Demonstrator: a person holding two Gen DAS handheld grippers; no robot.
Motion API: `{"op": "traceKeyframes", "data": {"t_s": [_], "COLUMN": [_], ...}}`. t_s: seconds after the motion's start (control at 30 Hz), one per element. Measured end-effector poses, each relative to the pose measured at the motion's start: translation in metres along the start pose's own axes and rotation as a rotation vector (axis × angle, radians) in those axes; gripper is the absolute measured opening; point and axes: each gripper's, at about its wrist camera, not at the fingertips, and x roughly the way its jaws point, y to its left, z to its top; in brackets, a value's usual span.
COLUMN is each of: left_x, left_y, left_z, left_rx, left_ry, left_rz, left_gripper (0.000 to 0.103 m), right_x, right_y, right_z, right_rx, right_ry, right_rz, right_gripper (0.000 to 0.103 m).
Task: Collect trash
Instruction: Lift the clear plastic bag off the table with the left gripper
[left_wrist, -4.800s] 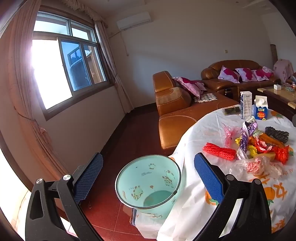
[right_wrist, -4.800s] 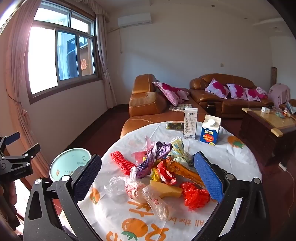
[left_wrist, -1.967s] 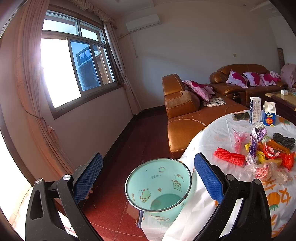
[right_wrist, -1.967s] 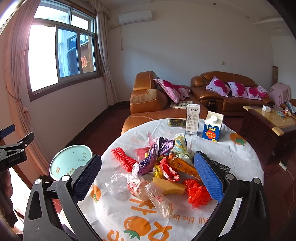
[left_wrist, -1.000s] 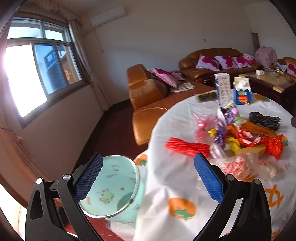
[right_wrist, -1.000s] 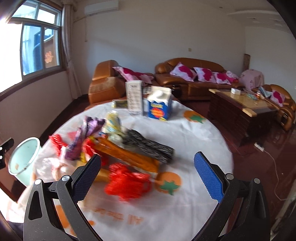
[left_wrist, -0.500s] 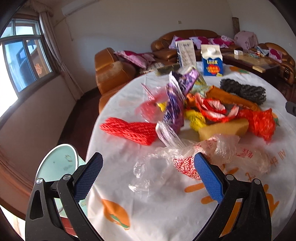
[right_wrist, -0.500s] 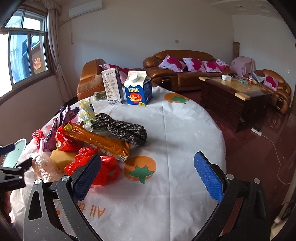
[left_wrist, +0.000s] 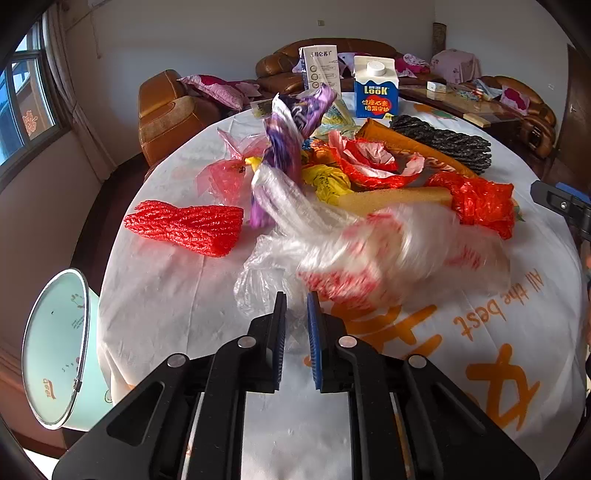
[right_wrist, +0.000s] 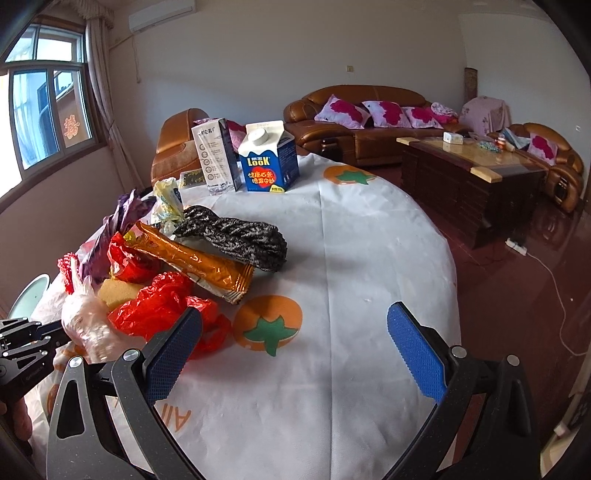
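Note:
A pile of trash lies on the round table with the white orange-print cloth (left_wrist: 406, 424). My left gripper (left_wrist: 295, 299) is shut on the near corner of a clear plastic bag with red print (left_wrist: 369, 247), which looks blurred. Behind it lie a red net sleeve (left_wrist: 188, 225), a purple wrapper (left_wrist: 284, 147), a red plastic bag (left_wrist: 480, 203) and an orange wrapper (right_wrist: 195, 262). My right gripper (right_wrist: 295, 350) is open and empty over bare cloth, right of the red plastic bag (right_wrist: 166, 314). The left gripper also shows at the left edge of the right wrist view (right_wrist: 55, 336).
A mint green bin (left_wrist: 59, 350) stands on the floor left of the table. A blue milk carton (right_wrist: 267, 160), a white carton (right_wrist: 216, 162) and a black braided bundle (right_wrist: 236, 236) sit further back. Brown sofas (right_wrist: 369, 122) and a wooden coffee table (right_wrist: 472, 177) lie beyond.
My left gripper has closed on the clear plastic bag, which is now moving. The right gripper has stayed open and shifted slightly closer to the table.

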Motion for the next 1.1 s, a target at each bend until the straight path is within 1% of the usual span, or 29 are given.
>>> {"op": "traceKeyframes", "data": {"t_s": [0.17, 0.27, 0.33, 0.47, 0.57, 0.73, 0.83, 0.9, 1.0, 1.1], "left_x": [-0.019, -0.03, -0.035, -0.037, -0.047, -0.077, -0.087, -0.086, -0.074, -0.052], "left_y": [0.012, 0.023, 0.028, 0.035, 0.044, 0.069, 0.084, 0.09, 0.095, 0.097], "left_z": [-0.001, 0.002, 0.006, 0.009, 0.008, 0.012, 0.013, 0.012, 0.004, -0.008], "left_rx": [-0.011, -0.026, -0.026, -0.027, -0.043, -0.099, -0.128, -0.131, -0.132, -0.129], "left_ry": [-0.029, -0.058, -0.084, -0.08, -0.093, -0.158, -0.18, -0.181, -0.148, -0.083], "left_rz": [0.003, 0.027, 0.067, 0.081, 0.085, 0.108, 0.122, 0.133, 0.137, 0.136], "left_gripper": [0.007, 0.007, 0.008, 0.006, 0.005, 0.005, 0.005, 0.005, 0.005, 0.006], "right_x": [-0.002, -0.002, -0.001, 0.001, 0.001, 0.004, 0.006, 0.007, 0.009, 0.008], "right_y": [0.002, 0.002, 0.002, 0.003, 0.003, 0.001, 0.001, 0.003, 0.007, 0.01], "right_z": [0.0, 0.0, 0.0, -0.001, -0.001, 0.003, 0.009, 0.016, 0.024, 0.027], "right_rx": [-0.004, -0.003, -0.003, -0.01, 0.0, 0.022, 0.044, 0.046, 0.044, 0.036], "right_ry": [-0.008, -0.005, -0.004, -0.002, -0.006, 0.005, 0.011, 0.003, -0.011, -0.016], "right_rz": [0.006, 0.008, 0.011, 0.011, 0.016, 0.031, 0.045, 0.046, 0.043, 0.043], "right_gripper": [0.098, 0.098, 0.098, 0.098, 0.098, 0.098, 0.098, 0.098, 0.098, 0.098]}}
